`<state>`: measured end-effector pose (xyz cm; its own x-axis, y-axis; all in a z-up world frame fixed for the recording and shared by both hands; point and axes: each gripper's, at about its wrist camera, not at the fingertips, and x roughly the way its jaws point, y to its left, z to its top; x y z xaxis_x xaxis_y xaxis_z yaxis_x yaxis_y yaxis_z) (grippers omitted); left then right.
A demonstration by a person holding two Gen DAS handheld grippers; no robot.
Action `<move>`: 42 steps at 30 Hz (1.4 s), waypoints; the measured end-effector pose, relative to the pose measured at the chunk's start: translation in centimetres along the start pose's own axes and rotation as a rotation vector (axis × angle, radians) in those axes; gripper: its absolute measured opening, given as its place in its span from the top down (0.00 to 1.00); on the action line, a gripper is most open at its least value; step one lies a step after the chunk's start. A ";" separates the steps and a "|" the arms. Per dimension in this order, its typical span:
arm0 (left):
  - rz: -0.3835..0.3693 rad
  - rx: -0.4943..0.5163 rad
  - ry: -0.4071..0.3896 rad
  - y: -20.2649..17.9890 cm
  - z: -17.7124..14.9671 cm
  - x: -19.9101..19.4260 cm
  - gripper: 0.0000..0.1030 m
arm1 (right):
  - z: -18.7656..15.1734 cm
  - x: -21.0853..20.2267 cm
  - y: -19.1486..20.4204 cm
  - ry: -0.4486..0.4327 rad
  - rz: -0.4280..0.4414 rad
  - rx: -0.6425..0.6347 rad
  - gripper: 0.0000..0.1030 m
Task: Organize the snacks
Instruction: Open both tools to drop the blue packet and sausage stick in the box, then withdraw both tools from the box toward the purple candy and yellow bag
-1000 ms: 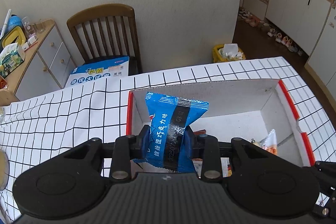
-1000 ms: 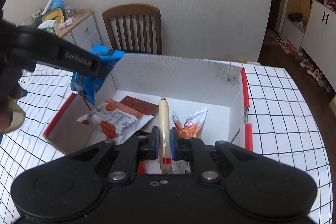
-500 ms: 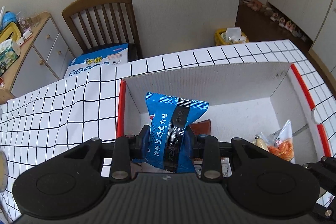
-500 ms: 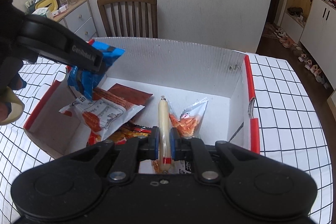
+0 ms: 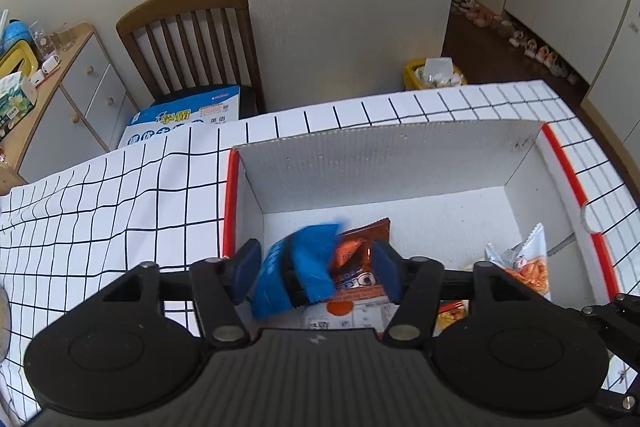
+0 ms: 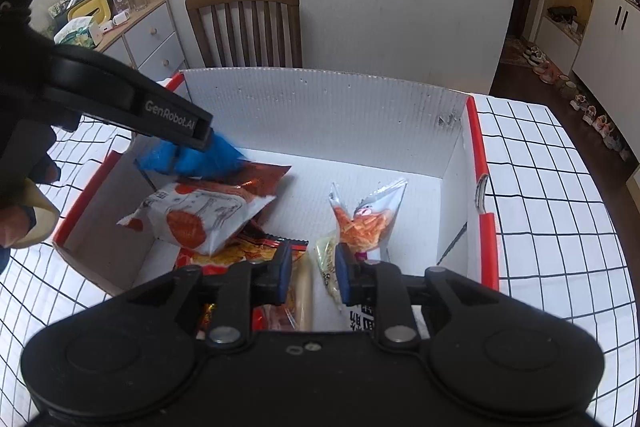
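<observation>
A white cardboard box with red edges (image 5: 400,163) (image 6: 320,111) stands on the checked tablecloth. My left gripper (image 5: 316,269) is open over its left end; a blurred blue snack packet (image 5: 296,271) (image 6: 200,155) is between and below the jaws, falling onto an orange-and-white packet (image 6: 200,215). My right gripper (image 6: 308,273) is open over the box's near side. A pale sausage stick (image 6: 304,291) lies loose under it. A clear bag of orange snacks (image 6: 364,215) (image 5: 524,263) leans in the box's right half.
A wooden chair (image 5: 192,39) stands behind the table, with a blue-and-white box (image 5: 184,119) on its seat. A drawer cabinet (image 5: 60,95) with clutter is at the left. More packets (image 6: 240,251) lie on the box floor.
Both grippers opened. The blue packet left the left jaws and is dropping into the box. The sausage stick left the right jaws and lies in the box. Both grippers moved further over the box.
</observation>
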<state>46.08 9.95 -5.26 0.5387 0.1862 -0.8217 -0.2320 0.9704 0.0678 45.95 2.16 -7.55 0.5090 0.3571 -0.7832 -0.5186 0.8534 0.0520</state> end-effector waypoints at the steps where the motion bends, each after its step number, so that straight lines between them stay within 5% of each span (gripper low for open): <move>1: -0.002 -0.002 -0.002 0.2 0.0 -0.3 0.41 | 0.0 -0.2 0.0 -0.004 0.002 0.002 0.75; 29: -0.066 0.015 -0.151 1.3 -7.2 -13.2 0.41 | -1.7 -9.7 2.0 -0.135 0.030 0.050 0.30; 32: -0.074 0.007 -0.168 1.5 -8.3 -14.4 0.31 | -2.1 -10.7 2.2 -0.145 0.037 0.059 0.24; 42: -0.106 0.007 -0.202 2.7 -11.8 -17.6 0.28 | -4.3 -14.1 2.7 -0.202 0.055 0.049 0.10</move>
<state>26.38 7.51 2.71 0.7109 0.1098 -0.6946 -0.1603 0.9870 -0.0080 34.38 -2.18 0.98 0.6107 0.4687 -0.6382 -0.5183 0.8460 0.1253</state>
